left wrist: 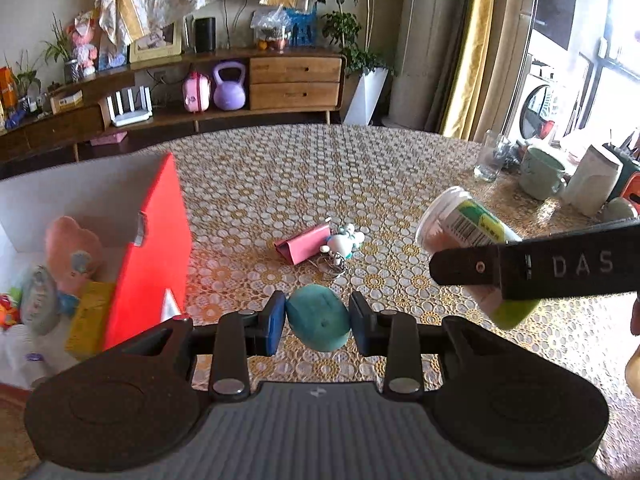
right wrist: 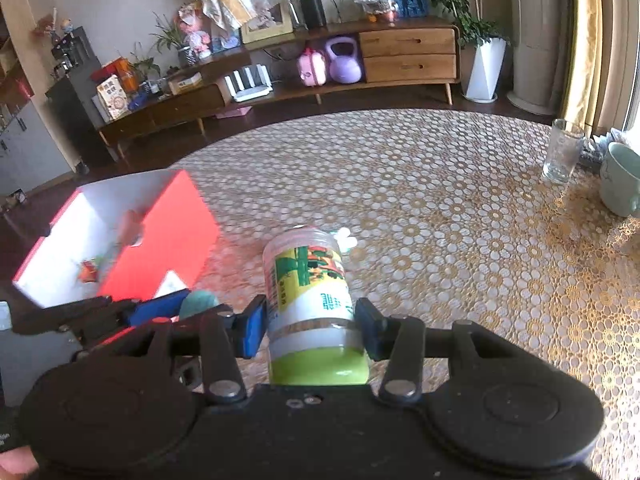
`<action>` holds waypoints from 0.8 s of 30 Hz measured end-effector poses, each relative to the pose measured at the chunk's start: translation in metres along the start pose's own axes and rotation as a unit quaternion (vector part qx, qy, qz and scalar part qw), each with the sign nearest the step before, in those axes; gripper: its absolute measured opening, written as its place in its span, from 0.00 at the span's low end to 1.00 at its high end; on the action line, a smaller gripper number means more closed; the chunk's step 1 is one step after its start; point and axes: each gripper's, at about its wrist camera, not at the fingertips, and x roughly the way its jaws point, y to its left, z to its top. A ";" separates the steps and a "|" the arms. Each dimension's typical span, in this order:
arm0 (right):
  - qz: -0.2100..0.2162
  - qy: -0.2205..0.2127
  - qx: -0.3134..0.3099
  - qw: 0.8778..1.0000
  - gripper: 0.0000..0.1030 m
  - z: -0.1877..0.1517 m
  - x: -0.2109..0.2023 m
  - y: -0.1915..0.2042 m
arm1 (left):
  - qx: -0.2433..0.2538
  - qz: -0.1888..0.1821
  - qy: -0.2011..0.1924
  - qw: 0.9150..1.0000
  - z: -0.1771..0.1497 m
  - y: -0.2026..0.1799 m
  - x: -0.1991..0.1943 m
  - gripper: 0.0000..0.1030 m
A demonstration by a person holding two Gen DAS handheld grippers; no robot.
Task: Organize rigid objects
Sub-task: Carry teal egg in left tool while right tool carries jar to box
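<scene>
Left hand-held gripper clamped on teal stone, nearer the red box at tabletop's left edge; right hand-held gripper clamped on jar, axis pointing forward.

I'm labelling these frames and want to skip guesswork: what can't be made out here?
- Red box contents: smeared by motion blur in the right wrist view; cut off by the frame edge in the left.
- Bottle lower body: hidden behind the right gripper's finger, left wrist view.
- Keychain figure: too small to identify; the bottle hides most of it in the right view.
</scene>
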 end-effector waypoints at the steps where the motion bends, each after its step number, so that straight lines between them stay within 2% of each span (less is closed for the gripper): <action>1: 0.000 -0.002 -0.002 1.000 0.45 0.000 -0.005 0.004 | 0.000 0.001 -0.003 1.000 0.000 0.001 -0.006 0.33; 10: 0.002 -0.016 -0.036 0.999 0.45 -0.002 -0.037 0.049 | -0.005 0.004 -0.025 1.000 0.000 0.019 -0.057 0.33; 17: 0.003 -0.024 -0.065 0.998 0.45 -0.003 -0.045 0.091 | -0.013 0.014 -0.041 0.999 0.001 0.042 -0.088 0.33; 24: 0.012 -0.026 -0.090 0.996 0.45 -0.002 -0.040 0.132 | -0.032 0.025 -0.055 0.998 0.002 0.082 -0.111 0.33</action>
